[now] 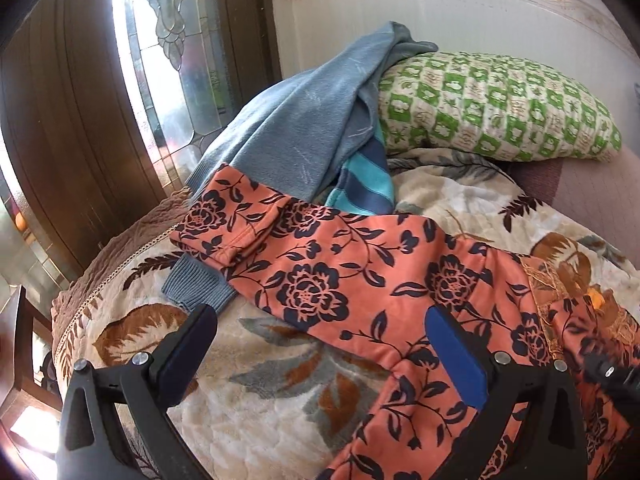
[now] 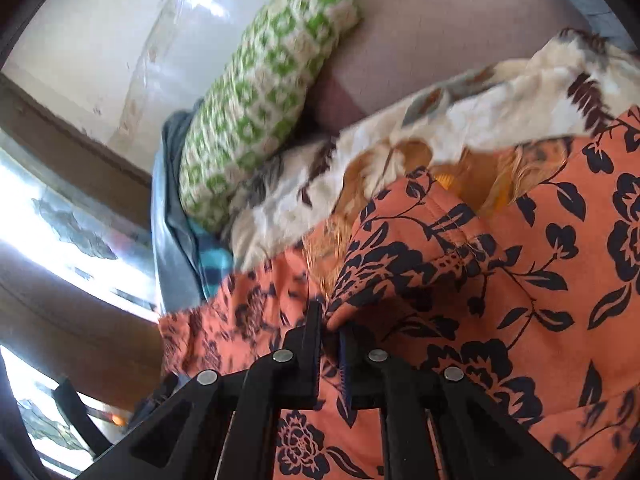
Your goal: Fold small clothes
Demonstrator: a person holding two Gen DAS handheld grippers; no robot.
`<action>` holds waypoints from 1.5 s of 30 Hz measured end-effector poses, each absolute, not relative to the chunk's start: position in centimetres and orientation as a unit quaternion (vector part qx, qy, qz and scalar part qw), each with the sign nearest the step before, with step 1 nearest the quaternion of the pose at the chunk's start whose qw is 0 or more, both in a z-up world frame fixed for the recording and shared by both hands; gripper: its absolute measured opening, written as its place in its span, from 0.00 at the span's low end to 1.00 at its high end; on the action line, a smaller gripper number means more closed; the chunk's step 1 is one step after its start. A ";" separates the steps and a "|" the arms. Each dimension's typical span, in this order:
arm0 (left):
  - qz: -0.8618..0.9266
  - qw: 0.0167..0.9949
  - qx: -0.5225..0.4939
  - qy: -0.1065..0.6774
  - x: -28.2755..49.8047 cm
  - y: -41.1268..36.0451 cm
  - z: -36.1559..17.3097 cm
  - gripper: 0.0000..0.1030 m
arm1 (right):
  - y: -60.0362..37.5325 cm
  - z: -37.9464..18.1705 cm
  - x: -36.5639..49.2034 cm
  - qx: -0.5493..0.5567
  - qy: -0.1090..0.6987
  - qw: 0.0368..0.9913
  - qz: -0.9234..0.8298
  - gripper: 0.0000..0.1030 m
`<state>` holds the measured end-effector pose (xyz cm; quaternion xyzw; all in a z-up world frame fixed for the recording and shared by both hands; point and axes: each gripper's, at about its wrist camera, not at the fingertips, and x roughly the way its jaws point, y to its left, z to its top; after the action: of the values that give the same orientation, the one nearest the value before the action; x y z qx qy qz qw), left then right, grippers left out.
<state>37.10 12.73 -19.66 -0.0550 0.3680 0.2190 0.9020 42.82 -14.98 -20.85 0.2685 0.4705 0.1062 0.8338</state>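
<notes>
A: What's the right claw [image 2: 331, 330] doing?

B: Its jaws are pressed together on a fold of the orange floral garment [image 2: 500, 280]. The cloth bunches at the pads and spreads away ahead and to the right of it.

A: And the left claw [image 1: 320, 344]?

B: Jaws wide apart, nothing between the pads. It hangs above the blanket [image 1: 256, 420], with the garment [image 1: 360, 280] lying just ahead of it and running under its right finger [image 1: 456, 360].

A: Where does the garment sit overall?

B: Spread on the blanket, one leg reaching away to the left, folded back at its end. A blue knit cuff [image 1: 196, 284] pokes out from under that end.

A: Anything beyond it?

B: Further ahead a grey-blue top [image 1: 304, 120] is heaped over a striped piece [image 1: 360, 188], and right of those lies a green checked pillow [image 1: 492, 108] against the wall [image 1: 440, 12]. The right view is blurred, but the pillow [image 2: 260, 92] shows far ahead of that claw too.
</notes>
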 end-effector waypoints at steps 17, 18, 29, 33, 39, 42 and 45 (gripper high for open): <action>0.228 0.874 -0.157 0.398 37.0 17.9 -19.7 1.00 | -3.8 -19.3 35.6 -0.225 0.386 0.882 0.146 0.71; 0.228 0.872 -0.165 0.400 36.9 18.4 -19.7 1.00 | -4.1 -18.6 36.3 -0.204 0.387 0.888 0.144 0.71; 0.255 0.857 -0.222 0.389 35.9 22.0 -19.6 1.00 | -17.0 -17.5 41.6 0.220 0.436 0.871 0.051 0.71; 0.243 0.856 -0.210 0.404 36.3 21.5 -19.7 1.00 | -22.1 -22.2 41.6 0.389 0.456 0.800 0.014 0.71; 0.241 0.863 -0.177 0.408 36.5 20.7 -19.5 1.00 | -16.2 -20.9 43.4 0.445 0.435 0.772 0.134 0.72; 0.240 0.863 -0.180 0.406 36.5 20.7 -19.5 1.00 | -12.5 -16.1 43.1 0.418 0.391 0.784 0.239 0.72; 0.225 0.868 -0.181 0.404 36.6 19.9 -19.4 1.00 | -12.6 -13.5 41.9 0.363 0.379 0.818 0.234 0.72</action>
<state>36.64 19.92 -19.43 -0.1806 0.4044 0.2251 0.8679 41.88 -12.64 -13.55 0.3629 0.3791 0.2339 0.8185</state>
